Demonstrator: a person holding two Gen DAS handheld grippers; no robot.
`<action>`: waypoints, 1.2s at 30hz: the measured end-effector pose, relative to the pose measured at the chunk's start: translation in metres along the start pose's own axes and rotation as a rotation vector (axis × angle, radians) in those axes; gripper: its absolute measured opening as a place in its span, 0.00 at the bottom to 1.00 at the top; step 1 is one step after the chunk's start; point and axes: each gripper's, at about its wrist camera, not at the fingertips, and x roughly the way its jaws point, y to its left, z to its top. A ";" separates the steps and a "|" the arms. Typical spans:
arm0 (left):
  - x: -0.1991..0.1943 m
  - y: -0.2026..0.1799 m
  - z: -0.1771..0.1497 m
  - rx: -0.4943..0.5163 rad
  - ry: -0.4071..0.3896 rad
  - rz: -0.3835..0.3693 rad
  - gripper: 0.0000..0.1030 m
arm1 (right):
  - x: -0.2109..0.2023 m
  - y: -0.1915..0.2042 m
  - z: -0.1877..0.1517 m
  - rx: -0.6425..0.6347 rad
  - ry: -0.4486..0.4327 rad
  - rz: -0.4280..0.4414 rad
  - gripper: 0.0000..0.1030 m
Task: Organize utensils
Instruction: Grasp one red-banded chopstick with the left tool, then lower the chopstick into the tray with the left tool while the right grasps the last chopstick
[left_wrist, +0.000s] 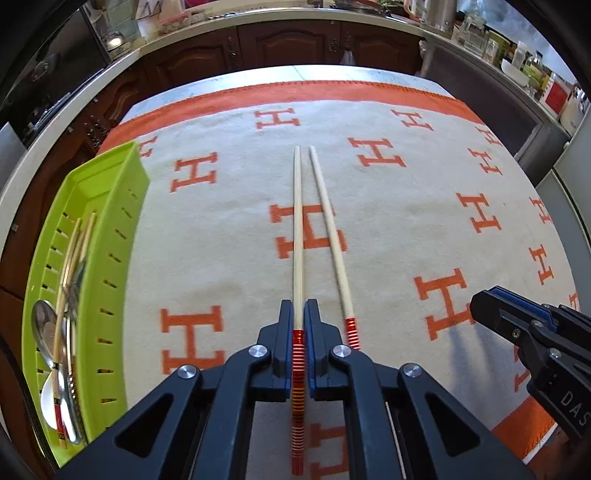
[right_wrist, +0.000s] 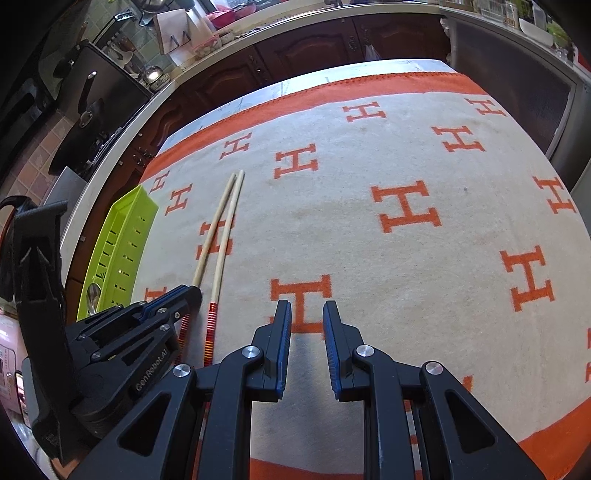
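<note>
One chopstick (left_wrist: 297, 236) was clamped at its banded end by the left tongs (left_wrist: 298, 314), its long axis aimed at the bench's far edge; the green tray (left_wrist: 110, 184) lay along the left edge. The right tongs (right_wrist: 306, 314) were held apart, empty.

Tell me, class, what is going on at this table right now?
A person holding two handheld grippers is sorting utensils. The left gripper is shut on one long wooden chopstick with a red banded handle. Its matching wooden chopstick lies alongside on the cream blanket with orange H letters. The right gripper hovers open and holds nothing. At the left edge, a lime-green slotted plastic tray already holds metal spoons and other chopsticks.
</note>
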 end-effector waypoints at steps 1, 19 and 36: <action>-0.005 0.003 -0.001 -0.006 -0.008 -0.001 0.03 | 0.000 0.004 0.000 -0.008 0.002 0.000 0.18; -0.114 0.127 -0.004 -0.102 -0.175 0.136 0.03 | 0.017 0.072 0.002 -0.154 0.017 -0.023 0.32; -0.052 0.200 -0.026 -0.232 -0.014 0.055 0.04 | 0.057 0.105 -0.004 -0.257 -0.005 -0.208 0.06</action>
